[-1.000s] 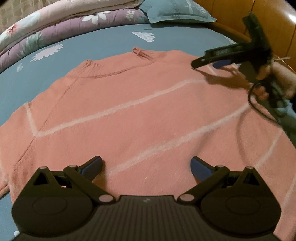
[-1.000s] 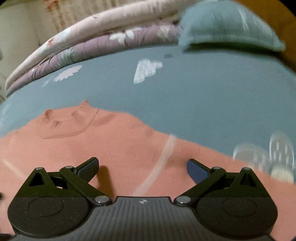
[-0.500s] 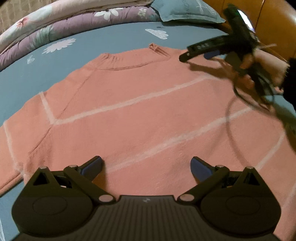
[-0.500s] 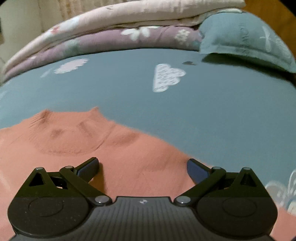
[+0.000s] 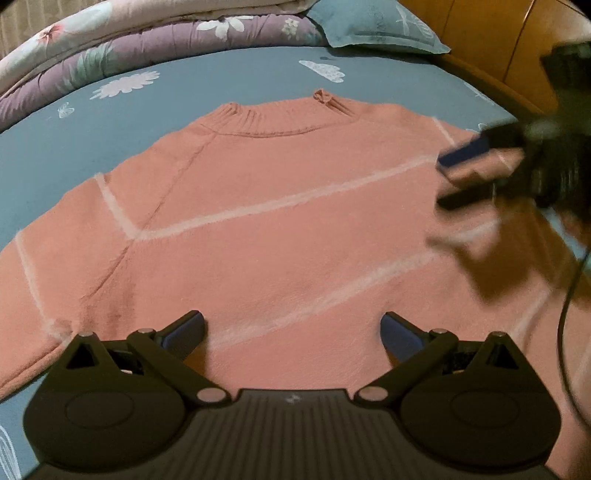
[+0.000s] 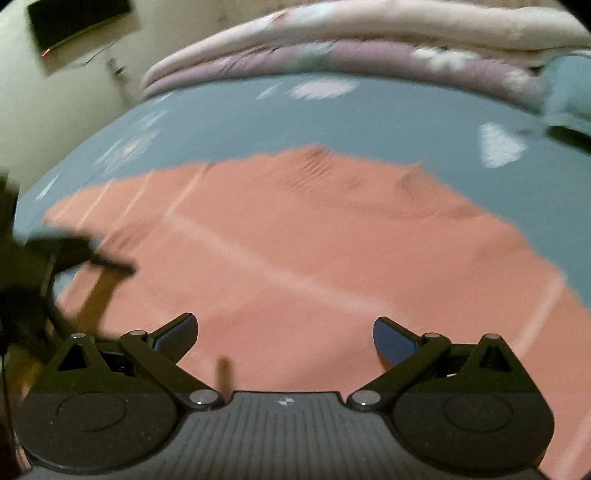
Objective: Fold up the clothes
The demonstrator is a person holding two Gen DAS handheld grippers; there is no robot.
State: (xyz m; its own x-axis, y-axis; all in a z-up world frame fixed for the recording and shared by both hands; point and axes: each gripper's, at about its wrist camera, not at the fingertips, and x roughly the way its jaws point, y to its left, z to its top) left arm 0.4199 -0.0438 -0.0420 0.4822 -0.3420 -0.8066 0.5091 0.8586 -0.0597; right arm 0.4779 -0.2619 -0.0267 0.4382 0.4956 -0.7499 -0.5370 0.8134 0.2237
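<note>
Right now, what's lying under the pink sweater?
The pink sweater lies spread flat on a blue patterned bedsheet, which shows around its collar and sleeves. Whatever lies beneath the sweater's body is covered, so nothing else can be confirmed there.

home bedroom: bed [image 5: 258, 74], pillow [image 5: 376, 26]

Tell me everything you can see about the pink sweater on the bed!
The pink sweater looks soft, fuzzy and knitted, salmon pink with thin pale stripes crossing its body and sleeves. It has a ribbed round collar at the far end. It lies spread flat and unfolded on the blue bedsheet, sleeves out to the sides. Both open grippers hover above it; neither visibly pinches the fabric.
</note>
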